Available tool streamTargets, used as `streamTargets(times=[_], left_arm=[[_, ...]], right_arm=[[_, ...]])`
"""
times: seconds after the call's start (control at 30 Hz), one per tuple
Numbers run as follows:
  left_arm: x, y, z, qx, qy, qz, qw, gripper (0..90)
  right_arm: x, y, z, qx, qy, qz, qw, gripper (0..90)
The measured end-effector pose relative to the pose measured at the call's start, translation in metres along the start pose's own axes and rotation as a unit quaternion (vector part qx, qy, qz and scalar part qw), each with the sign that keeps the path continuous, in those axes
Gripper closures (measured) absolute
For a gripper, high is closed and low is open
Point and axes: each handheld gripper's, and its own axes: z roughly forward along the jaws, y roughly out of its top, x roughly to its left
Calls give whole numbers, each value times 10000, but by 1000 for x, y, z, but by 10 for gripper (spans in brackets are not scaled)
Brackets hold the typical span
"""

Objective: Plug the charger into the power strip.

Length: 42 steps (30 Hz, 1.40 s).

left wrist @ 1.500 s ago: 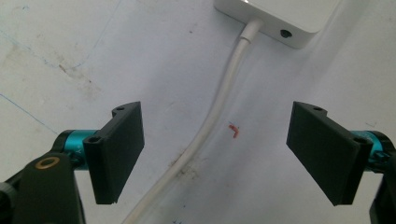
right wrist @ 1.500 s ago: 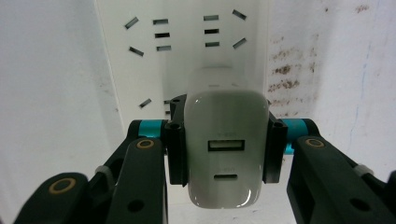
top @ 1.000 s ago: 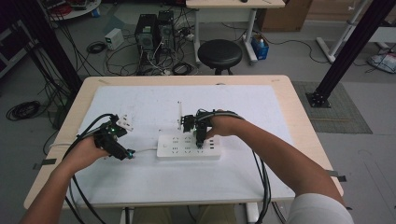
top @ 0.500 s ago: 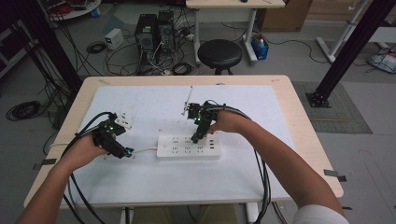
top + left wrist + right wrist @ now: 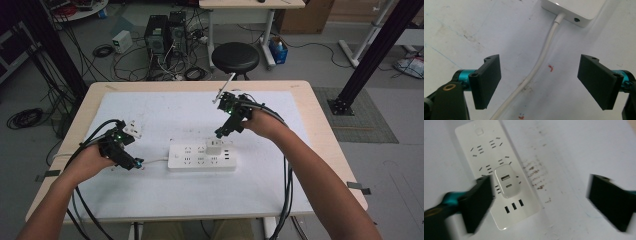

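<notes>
A white rectangular plastic power strip [image 5: 202, 157] lies flat near the middle of the white-covered table [image 5: 165, 112], its long side running from 9 to 3 o'clock in the high view. A small white rounded charger block [image 5: 214, 149] sits plugged into its top face, toward the 3 o'clock half; in the right gripper view its two small ports face up, with three slots on the strip at its 6 o'clock.

The right gripper [image 5: 222, 133] hangs in the air just off the charger block at 1 o'clock, apart from it. Its jaws have just been opening and now stand spread wide, with nothing pinched; in the right gripper view the charger block [image 5: 506, 183] shows low between them, nearer the left jaw, and the strip [image 5: 496, 167] runs up toward 11 o'clock.

The left gripper [image 5: 134, 163] rests low at the strip's 9 o'clock end. Its jaws are parted on either side of the thin white round cord [image 5: 537, 65], which lies on the table between them without touching either pad. The cord enters the strip's end [image 5: 576, 10] at 12 o'clock in the left gripper view.
</notes>
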Motion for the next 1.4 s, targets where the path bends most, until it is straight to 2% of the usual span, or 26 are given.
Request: streamTargets(times=[0.1,0.23,0.27,0.4,0.43,0.5,0.53,0.57,0.73,0.9,1.2,1.27,1.3,1.4], left_arm=[[2,2,-5,-37,14,-14,10000,191],[4,3,-9,-81,50,-13,10000,190],[3,3,-10,-132,63,-68,9999,190],[4,4,-13,-253,155,-110,9995,190],[4,4,-14,-258,164,-87,9995,190],[4,3,-15,-283,179,-86,9994,190],[4,3,-15,-283,179,-86,9994,190],[4,2,-15,-325,184,-120,9992,190],[7,1,-14,-349,197,-169,9991,190],[6,1,-13,-334,199,-133,9992,190],[5,0,-13,-258,192,-141,9994,190],[4,1,-12,-315,190,-193,9991,190],[4,1,-12,-264,187,-131,9994,190],[3,2,-11,-215,195,-119,9995,190]], right_arm=[[-7,-10,-17,-233,-191,284,9991,6],[-9,-25,-40,-444,-407,486,9970,6],[-9,-29,-45,-488,-432,496,9966,6],[-6,-48,-59,-486,-596,544,9956,6],[-6,-48,-59,-486,-596,544,9956,6],[-4,-67,-67,-530,-703,687,9937,6],[-4,-67,-67,-530,-703,687,9937,6],[-2,-79,-72,-578,-745,758,9927,6],[2,-95,-75,-555,-798,870,9915,6],[7,-109,-67,-475,-739,933,9918,7],[9,-115,-58,-493,-646,988,9918,7],[9,-117,-58,-498,-632,1029,9914,7],[9,-118,-57,-506,-625,1047,9913,7],[10,-121,-55,-440,-618,993,9922,7]])
